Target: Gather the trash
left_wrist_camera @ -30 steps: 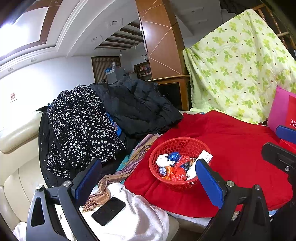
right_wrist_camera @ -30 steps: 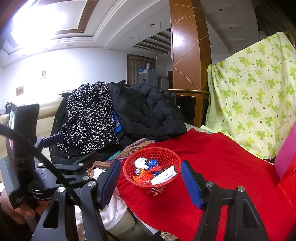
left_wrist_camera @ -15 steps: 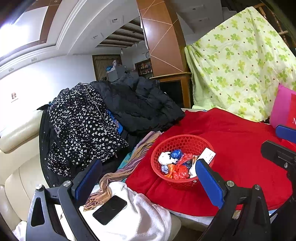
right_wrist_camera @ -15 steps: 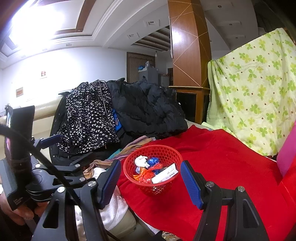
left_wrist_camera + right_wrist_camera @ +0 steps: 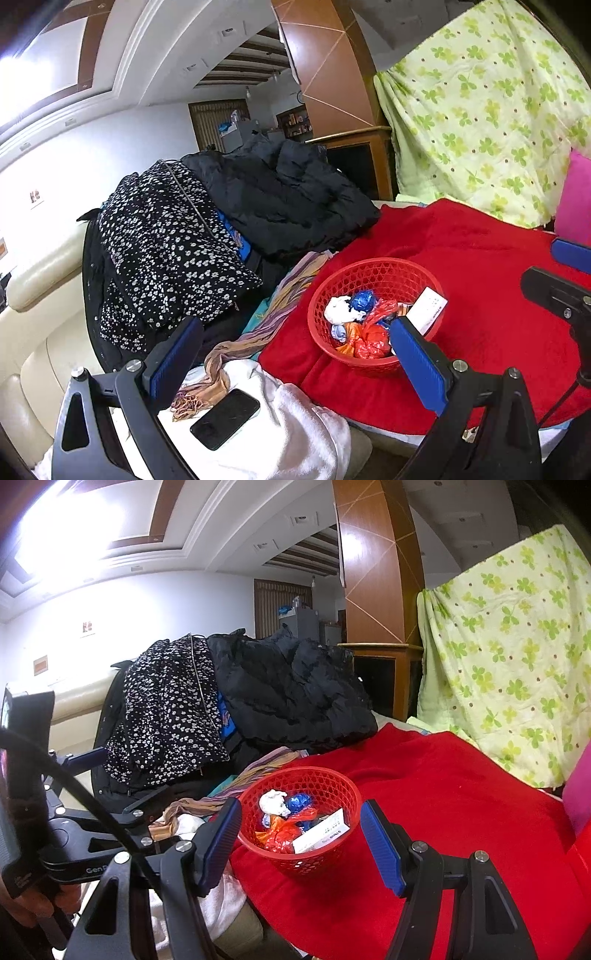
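A red mesh basket (image 5: 373, 267) (image 5: 303, 772) sits on a red blanket (image 5: 480, 258) (image 5: 461, 794). It holds a white paper wad (image 5: 340, 310) (image 5: 273, 801), a blue wrapper (image 5: 362, 300), a red plastic bag (image 5: 373, 334) and a white card (image 5: 426, 310) (image 5: 321, 832). My left gripper (image 5: 295, 356) is open and empty, and the basket lies ahead, partly behind its right finger. My right gripper (image 5: 301, 843) is open too. Its blue pads (image 5: 221, 842) frame the basket from either side, just short of it. The right gripper's body (image 5: 554, 295) shows at the left view's right edge.
A black phone (image 5: 225, 413) lies on a white towel (image 5: 288, 443) beside a striped scarf (image 5: 258, 332). A flowered black garment (image 5: 170, 243) and a black puffy jacket (image 5: 280, 199) are heaped on a cream sofa (image 5: 37, 273). Behind are a green clover sheet (image 5: 480, 122) and a pink bag (image 5: 576, 199).
Both grippers have moved closer to the basket, which looks larger in both views now. The jaws stand as wide as before, and nothing was taken hold of.
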Tool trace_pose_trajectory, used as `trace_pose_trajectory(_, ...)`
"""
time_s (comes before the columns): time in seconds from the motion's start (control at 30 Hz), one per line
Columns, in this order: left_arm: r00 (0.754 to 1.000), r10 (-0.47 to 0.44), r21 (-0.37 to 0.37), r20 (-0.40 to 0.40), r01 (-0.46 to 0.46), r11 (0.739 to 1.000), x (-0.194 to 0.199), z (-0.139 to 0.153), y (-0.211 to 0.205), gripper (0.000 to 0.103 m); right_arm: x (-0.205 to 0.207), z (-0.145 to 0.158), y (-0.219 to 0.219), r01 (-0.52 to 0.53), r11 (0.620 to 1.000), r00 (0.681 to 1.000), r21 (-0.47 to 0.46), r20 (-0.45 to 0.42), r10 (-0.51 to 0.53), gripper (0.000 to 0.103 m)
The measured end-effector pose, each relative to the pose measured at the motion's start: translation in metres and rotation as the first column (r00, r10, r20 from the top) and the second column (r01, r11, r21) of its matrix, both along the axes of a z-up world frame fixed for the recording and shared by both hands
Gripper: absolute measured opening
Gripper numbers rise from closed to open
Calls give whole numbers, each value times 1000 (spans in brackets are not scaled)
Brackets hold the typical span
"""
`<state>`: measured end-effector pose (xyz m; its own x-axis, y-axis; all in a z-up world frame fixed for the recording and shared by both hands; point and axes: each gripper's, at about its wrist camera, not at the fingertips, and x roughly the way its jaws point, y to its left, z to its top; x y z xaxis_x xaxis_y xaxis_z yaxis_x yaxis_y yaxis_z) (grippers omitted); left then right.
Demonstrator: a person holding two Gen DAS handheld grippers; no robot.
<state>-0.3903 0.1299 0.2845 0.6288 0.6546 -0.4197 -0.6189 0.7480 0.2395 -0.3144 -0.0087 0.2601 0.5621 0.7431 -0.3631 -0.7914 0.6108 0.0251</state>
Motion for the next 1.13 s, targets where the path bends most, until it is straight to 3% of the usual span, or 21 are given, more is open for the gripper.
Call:
trace_pose_trajectory(0.43, 996, -64, 15, -68, 65, 998, 48, -9, -24, 101, 53, -14, -30, 51, 998, 993, 49, -106, -45, 70)
trace_pose_trajectory(0.9, 1000, 9, -6, -23, -9, 1000, 19, -5, 1, 101, 26, -12, 1, -22, 1000, 998, 14, -62, 23, 70)
trace_pose_trajectory(1.13, 999, -20, -14, -28, 20, 1000, 37, -12, -4, 101, 41, -20, -8, -4, 999, 994, 38, -105, 8, 70)
